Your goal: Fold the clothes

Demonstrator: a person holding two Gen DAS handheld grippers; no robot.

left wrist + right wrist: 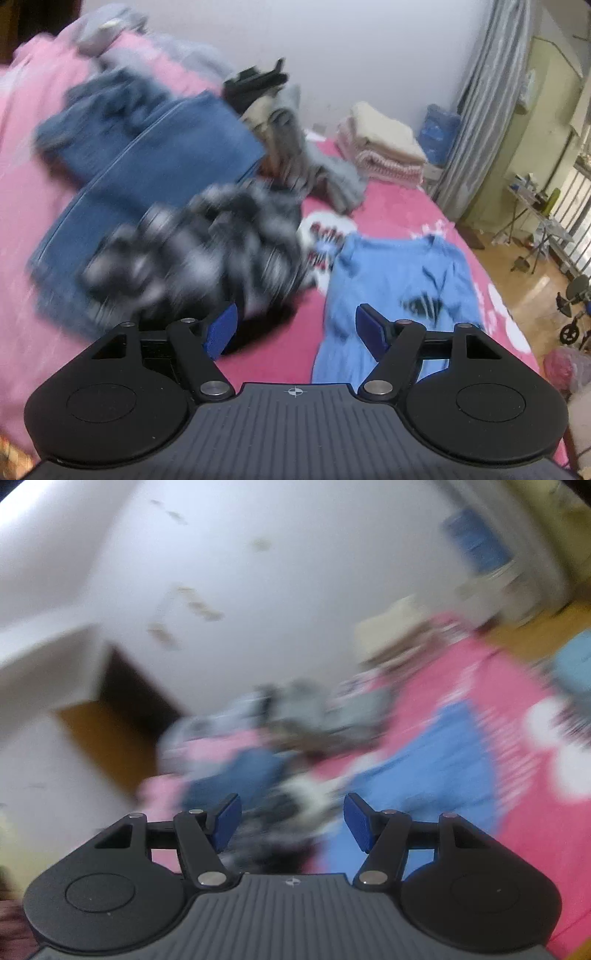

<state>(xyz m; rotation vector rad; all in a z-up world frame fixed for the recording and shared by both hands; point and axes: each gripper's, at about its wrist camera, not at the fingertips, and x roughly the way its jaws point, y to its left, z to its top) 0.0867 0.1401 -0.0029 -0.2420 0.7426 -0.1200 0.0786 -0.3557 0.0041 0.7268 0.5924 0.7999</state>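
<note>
Clothes spread over a pink bedsheet (273, 354) in the left wrist view. Light blue T-shirt (391, 280) flat on the sheet, right of centre, neckline toward the far side, dark print on the chest. Black-and-white plaid garment (192, 254) bunched up left of the T-shirt, blurred. Blue jeans (159, 155) behind and partly under the plaid garment, stretched toward the far left. Grey garment (332, 173) crumpled beyond the plaid piece. Folded cream and pink knitwear stack (384, 151) near the far edge of the bed, beside a grey curtain (476, 110). Wooden floor (524, 288) to the right of the bed. Left gripper (296, 326) above the near part of the sheet, blue pads (223, 330) wide apart, nothing between them; left pad over the edge of the plaid garment, right pad over the lower T-shirt, contact not determinable.

Right wrist view: heavy motion blur throughout. Right gripper (292, 821) with blue pads (356, 821) wide apart, gripping nothing. White wall (295, 572) across the upper half, dark wooden panel (114, 716) at left. Pink bedsheet (454, 686) across the right side. Light blue T-shirt (436, 775) as a blue smear ahead of the right pad. Blue jeans (243, 771) ahead of the left pad. Black-and-white plaid garment (288, 808) between the pads in line of sight, farther off. Cream knitwear stack (391, 627) at the far end of the bed; finer detail not legible.
</note>
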